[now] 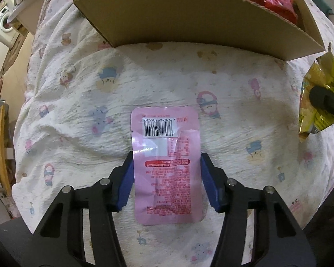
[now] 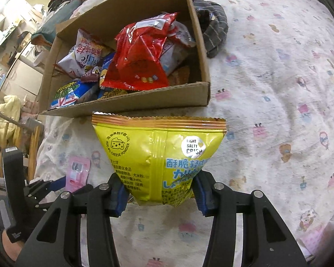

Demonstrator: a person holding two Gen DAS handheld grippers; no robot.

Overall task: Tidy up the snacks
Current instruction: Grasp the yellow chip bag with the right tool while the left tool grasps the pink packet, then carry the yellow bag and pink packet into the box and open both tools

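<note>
Glossy yellow crisp bag [image 2: 160, 160] pinched by right gripper [image 2: 159, 194]; left gripper [image 1: 165, 178] apparently clamps flat pink pouch [image 1: 165, 164].

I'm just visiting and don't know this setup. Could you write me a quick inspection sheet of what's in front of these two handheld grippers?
Surface: wrinkled white bedsheet with cartoon prints.
Job's things: flat pink foil sachet lying barcode side up on the sheet; yellow cheese crisp bag lifted in front of the open brown cardboard box, which holds a red snack bag and other packets.
Clutter: grey striped cloth beside the box.
Grippers: left gripper, its blue pads at the sachet's two long edges; right gripper shut on the yellow bag's lower end.
Cables: nothing seen.
Surroundings: white washing machine, piled clothes, wooden furniture.
</note>
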